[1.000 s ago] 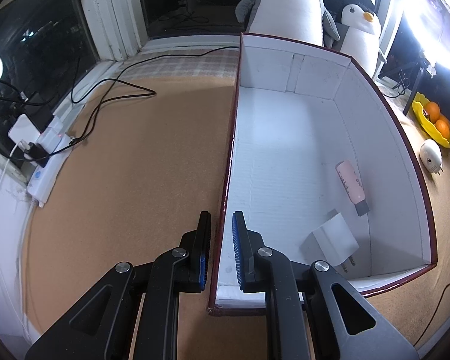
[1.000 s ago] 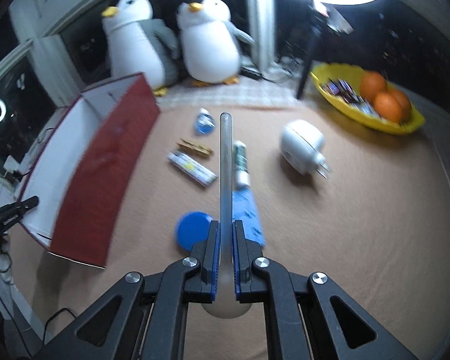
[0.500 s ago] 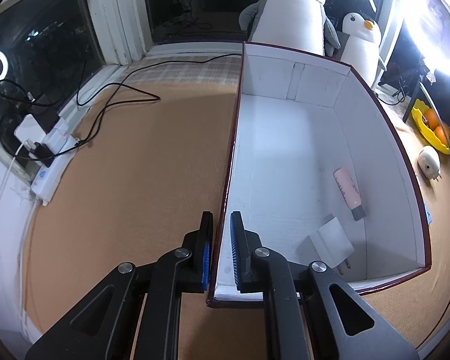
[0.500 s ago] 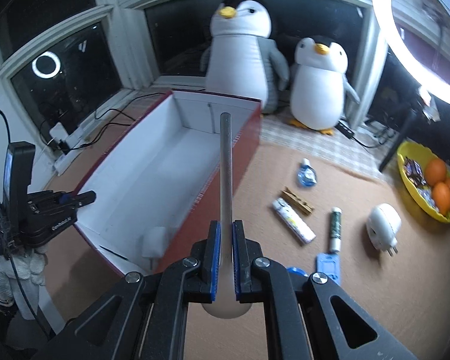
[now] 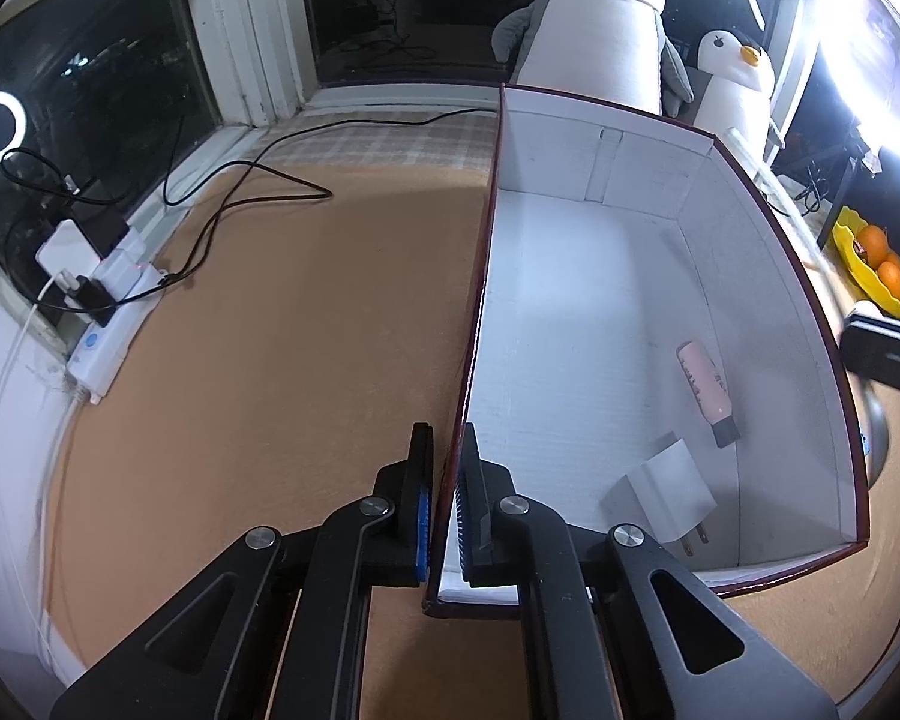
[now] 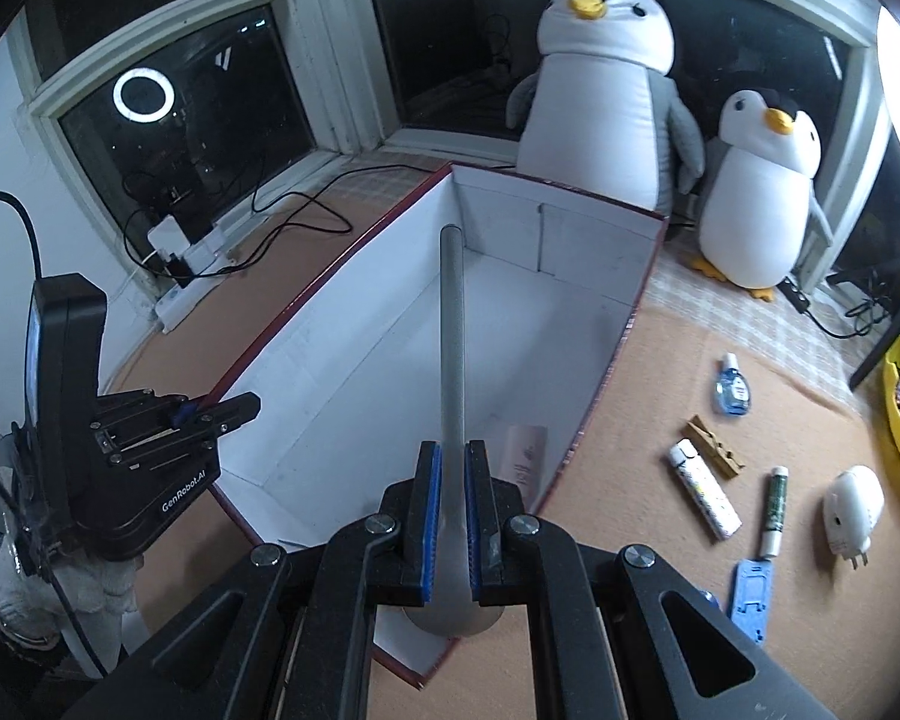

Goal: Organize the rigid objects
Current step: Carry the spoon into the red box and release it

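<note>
Left wrist view: left gripper [image 5: 444, 510] pinches the box [image 5: 576, 312] wall at 6 o'clock; its jaws have just been closing.

Right wrist view: right gripper [image 6: 450, 516] clamps a spoon [image 6: 452, 360] over the box, handle toward 12. Stiff, light, likely slick; hold near the bowl.

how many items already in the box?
2. A pink tube lies near the box's right wall, and a white plug adapter sits in the near right corner. The right gripper blocks part of the floor in its own view.
</note>
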Available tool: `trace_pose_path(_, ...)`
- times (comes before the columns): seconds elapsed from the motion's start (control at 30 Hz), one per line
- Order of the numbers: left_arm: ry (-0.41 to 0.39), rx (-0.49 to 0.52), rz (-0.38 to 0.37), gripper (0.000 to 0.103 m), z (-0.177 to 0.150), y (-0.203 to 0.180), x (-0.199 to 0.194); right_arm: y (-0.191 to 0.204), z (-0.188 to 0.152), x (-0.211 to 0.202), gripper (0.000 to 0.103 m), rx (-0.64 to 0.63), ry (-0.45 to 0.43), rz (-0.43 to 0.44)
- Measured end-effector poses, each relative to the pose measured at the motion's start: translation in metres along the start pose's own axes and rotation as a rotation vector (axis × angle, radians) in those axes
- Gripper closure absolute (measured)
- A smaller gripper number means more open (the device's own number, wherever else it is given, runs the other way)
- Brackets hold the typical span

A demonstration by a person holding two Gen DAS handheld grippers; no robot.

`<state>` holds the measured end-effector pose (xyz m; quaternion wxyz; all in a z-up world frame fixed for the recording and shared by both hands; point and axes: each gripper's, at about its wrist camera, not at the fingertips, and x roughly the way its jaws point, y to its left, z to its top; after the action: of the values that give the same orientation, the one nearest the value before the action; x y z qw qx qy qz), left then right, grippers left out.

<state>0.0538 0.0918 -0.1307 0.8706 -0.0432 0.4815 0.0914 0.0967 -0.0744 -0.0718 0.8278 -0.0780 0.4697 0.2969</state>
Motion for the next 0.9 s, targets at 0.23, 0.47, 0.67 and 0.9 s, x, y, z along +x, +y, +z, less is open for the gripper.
trace_pose_path(0.23,-0.005,-0.010,0.009,0.097,-0.001,0.000,0.000,0.008,0.002,0.021,0.096,-0.026,0.039,0.021)
trace_pose_path(0.47,-0.007,-0.017,0.016,0.097,-0.001,-0.001,-0.001,0.011,0.004,0.030,0.096,-0.028,0.051,0.038)
trace_pose_path(0.67,-0.007,-0.015,0.018,0.097,0.000,-0.001,0.000,0.010,0.005,0.022,0.035,-0.017,0.002,0.046)
trace_pose_path(0.9,-0.007,-0.012,0.015,0.097,-0.001,0.000,0.000,0.004,0.007,0.016,0.035,0.017,-0.006,0.069)
